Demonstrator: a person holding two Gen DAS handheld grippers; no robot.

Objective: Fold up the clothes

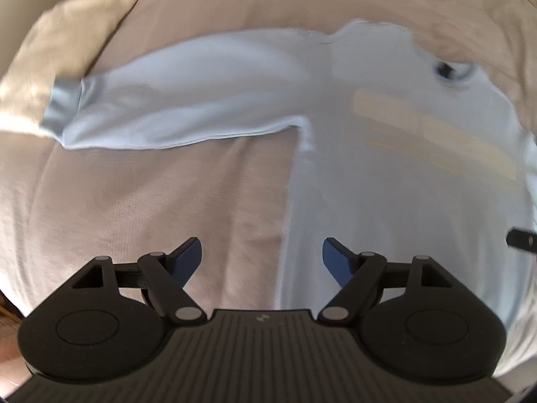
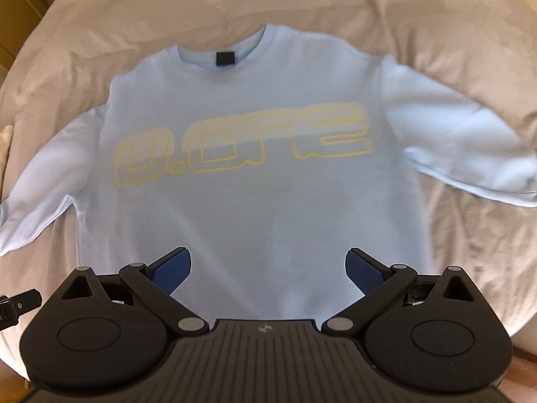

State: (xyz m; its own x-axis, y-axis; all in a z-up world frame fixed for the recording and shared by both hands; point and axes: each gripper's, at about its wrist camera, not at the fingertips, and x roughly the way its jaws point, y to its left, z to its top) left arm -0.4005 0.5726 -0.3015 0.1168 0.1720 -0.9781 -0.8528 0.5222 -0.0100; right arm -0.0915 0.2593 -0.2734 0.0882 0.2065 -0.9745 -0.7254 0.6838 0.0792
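- A bed (image 2: 436, 16) covered in a beige sheet is carrying the whole job — nothing on it is folded yet.
- A pale blue sweatshirt (image 2: 268, 201) is lying flat and face up on that sheet, both sleeves spread outward; every fold is remaining to be done, by my judgement.
- The right tongs (image 2: 268, 270) are hovering over the lower body panel, fingers apart and empty.
- The left tongs (image 1: 261, 262) are hanging over the shirt's side edge — wide apart, gripping nothing.

Sweatshirt (image 2: 255, 201) print "U.OFE" (blurry, unsure).
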